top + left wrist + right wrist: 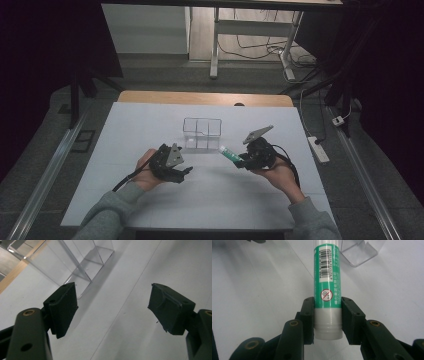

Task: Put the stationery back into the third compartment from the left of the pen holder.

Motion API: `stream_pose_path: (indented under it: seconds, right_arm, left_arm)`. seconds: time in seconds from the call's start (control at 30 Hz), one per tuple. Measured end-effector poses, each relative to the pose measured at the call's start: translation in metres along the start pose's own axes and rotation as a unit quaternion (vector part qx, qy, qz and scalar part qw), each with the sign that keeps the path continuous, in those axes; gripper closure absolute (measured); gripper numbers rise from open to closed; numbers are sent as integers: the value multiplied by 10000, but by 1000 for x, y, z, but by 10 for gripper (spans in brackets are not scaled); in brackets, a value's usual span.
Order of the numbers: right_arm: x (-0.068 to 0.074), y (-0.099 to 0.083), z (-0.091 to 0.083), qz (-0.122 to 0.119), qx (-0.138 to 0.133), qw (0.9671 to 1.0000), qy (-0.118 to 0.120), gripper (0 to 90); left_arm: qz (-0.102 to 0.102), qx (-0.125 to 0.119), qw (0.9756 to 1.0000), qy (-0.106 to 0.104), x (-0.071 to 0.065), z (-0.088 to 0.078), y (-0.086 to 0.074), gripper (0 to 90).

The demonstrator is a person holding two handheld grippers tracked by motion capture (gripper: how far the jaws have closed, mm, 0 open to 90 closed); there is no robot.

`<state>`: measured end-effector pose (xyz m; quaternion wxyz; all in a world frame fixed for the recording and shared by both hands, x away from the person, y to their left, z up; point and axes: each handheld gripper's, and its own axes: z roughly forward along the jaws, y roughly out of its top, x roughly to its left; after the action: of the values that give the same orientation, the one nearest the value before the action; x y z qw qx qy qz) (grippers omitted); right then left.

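The green-and-white glue stick (327, 287) was clamped near its white end between the pads of the right gripper (327, 320), held above the desk (150, 200) right of centre, just beside the clear divided organiser (201, 131). The left gripper (112, 307) hovered nearby, jaws apart, holding nothing.

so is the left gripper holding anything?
No, in the left gripper view the left gripper has its jaws wide apart with only bare white table between them.
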<state>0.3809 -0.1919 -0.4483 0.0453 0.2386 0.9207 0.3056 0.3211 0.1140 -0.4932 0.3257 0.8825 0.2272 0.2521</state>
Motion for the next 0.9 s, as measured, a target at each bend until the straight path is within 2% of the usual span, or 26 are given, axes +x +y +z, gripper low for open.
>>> stream_pose_path:
  seconds: [0.13,0.2,0.33,0.7,0.9]
  right_arm:
    - [1,5,5,-62,78,9999,78,650]
    - [1,8,8,-60,128,9998,124,650]
    - [2,13,14,-87,175,9996,198,650]
    - [10,20,29,-133,334,9989,294,649]
    - [14,27,37,-167,406,9983,390,649]
  left_arm:
    - [115,20,9999,15,-4,3,9,220]
    - [129,-42,9999,-35,-6,5,14,220]
    - [241,-18,9997,-81,-10,12,19,220]
    - [305,20,9993,-196,-13,17,19,216]
    - [462,-15,9987,-201,-15,17,19,230]
